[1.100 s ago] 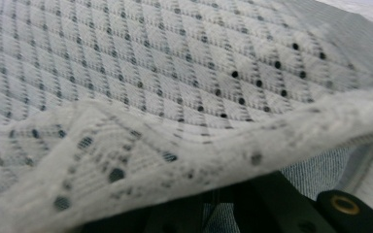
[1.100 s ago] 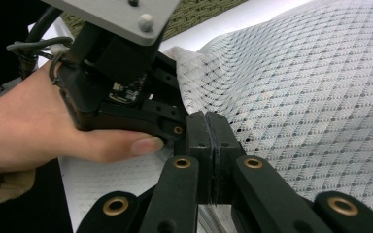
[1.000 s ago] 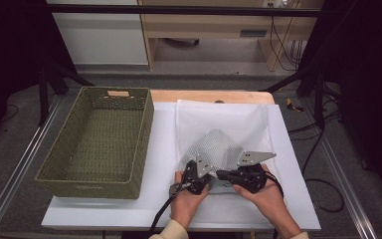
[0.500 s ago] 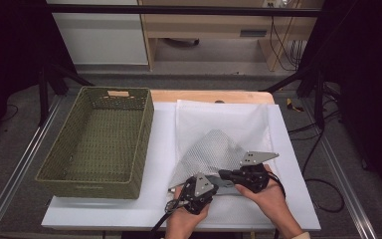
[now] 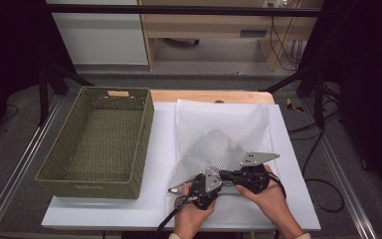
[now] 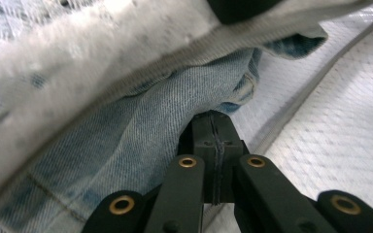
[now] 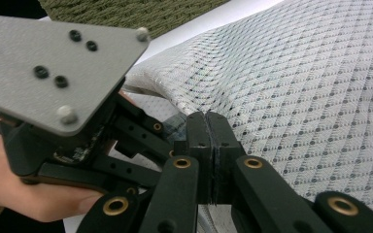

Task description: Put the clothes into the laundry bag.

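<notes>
A white mesh bag [image 5: 214,147] lies on the white-covered table, its near part lifted into a tent. My right gripper [image 5: 224,174] is shut on the bag's hem and holds that edge up; in the right gripper view its jaws [image 7: 208,127] meet at the mesh [image 7: 296,82]. Under the raised hem lies a light blue denim garment [image 6: 141,141]. My left gripper [image 6: 213,126] is shut on a fold of the denim at the bag's mouth. From above, the left gripper [image 5: 217,185] sits just below the right one, their tips close together.
A green woven basket [image 5: 94,175] stands on the table's left half, with nothing seen inside. The white cover [image 5: 161,144] runs between basket and bag. The table's front edge is just under the hands. Cables hang at the right.
My left gripper has drawn back toward the table's front edge, still shut. The right gripper has stayed in place with the bag's hem raised.
</notes>
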`<state>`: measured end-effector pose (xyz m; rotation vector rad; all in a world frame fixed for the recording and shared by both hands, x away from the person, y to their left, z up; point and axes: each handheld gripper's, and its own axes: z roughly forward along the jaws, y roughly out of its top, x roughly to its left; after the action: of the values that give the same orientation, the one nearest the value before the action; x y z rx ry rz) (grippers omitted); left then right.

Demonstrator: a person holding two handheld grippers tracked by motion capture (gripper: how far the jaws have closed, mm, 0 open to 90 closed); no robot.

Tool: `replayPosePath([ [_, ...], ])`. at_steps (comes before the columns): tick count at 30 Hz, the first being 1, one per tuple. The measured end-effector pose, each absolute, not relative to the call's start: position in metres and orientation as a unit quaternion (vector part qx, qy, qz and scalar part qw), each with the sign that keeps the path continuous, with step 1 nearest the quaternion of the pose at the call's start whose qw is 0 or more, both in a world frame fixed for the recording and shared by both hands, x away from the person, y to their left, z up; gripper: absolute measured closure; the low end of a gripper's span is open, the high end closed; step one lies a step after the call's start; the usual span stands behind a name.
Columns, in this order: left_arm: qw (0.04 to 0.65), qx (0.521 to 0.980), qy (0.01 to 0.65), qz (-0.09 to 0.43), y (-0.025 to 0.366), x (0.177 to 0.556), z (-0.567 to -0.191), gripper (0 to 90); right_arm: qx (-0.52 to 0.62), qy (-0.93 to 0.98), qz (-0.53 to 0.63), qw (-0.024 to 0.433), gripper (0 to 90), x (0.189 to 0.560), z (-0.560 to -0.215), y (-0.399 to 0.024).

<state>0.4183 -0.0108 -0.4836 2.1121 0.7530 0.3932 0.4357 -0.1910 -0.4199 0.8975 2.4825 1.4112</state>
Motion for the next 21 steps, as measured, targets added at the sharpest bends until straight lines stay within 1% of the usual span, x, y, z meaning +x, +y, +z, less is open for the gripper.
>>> replayPosePath([
  [21,0.418,0.833,0.314,0.182,-0.015,0.435,-0.484,90.0,0.302,0.829,0.465,0.073,90.0,0.433,-0.423,-0.193],
])
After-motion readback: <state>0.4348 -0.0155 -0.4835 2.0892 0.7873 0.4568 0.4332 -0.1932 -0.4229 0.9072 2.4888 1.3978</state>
